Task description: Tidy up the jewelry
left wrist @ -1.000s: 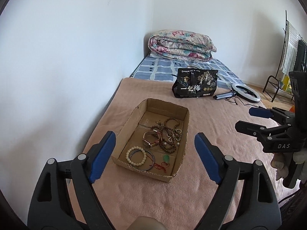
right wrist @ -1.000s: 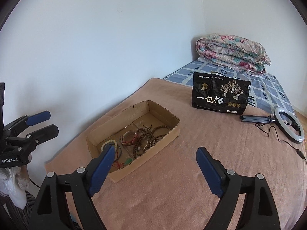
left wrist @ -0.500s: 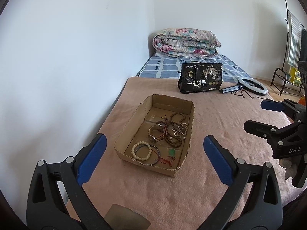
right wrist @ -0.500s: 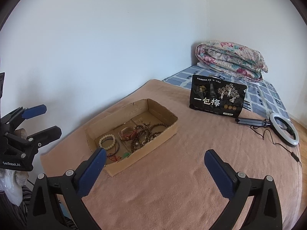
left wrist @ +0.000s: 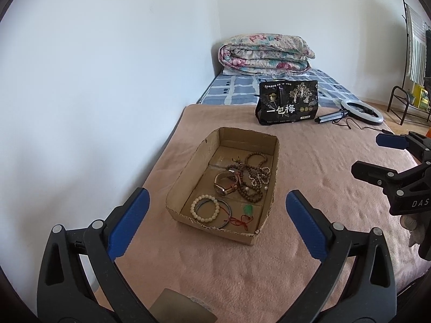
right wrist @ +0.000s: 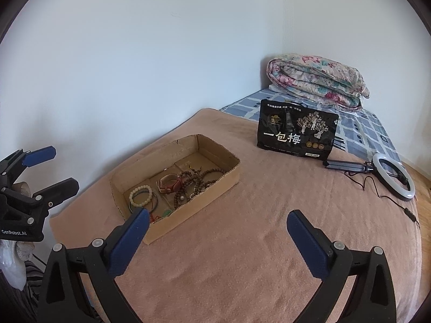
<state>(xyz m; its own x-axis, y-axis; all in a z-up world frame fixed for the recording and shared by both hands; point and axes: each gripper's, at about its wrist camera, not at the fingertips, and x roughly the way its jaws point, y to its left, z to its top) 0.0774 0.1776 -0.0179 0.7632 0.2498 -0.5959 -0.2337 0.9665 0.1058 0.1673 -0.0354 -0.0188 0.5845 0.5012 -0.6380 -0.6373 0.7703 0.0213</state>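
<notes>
Cardboard tray [left wrist: 188,177], open top with torn rim, sits mid-frame in the left wrist view on a pink blanket [left wrist: 242,269]; in the right wrist view it's left of centre. All jewelry is inside it:
- cream bead bracelet [left wrist: 204,207] at the near-left end, lying over a thin dark bangle [left wrist: 227,216]
- green pendant on a red cord [left wrist: 247,210], near-right corner
- wristwatch with brown strap [left wrist: 225,184], middle
- tangle of brown bead strands [left wrist: 254,176] with a few pale beads, middle to far right; far-left part of the floor is bare

Items overlap in one heap, unsorted.

Left gripper [left wrist: 215,204]: jaws have just been opening, now spread wide with nothing between the blue pads, held short of the tray's near end, touching nothing.
Right gripper [right wrist: 218,224]: same, jaws just opened to full spread and empty, above bare blanket, tray beyond its left pad.

Upper right of the left wrist view: black snack bag [left wrist: 287,102], ring light [left wrist: 362,109], folded floral quilt [left wrist: 265,53].
</notes>
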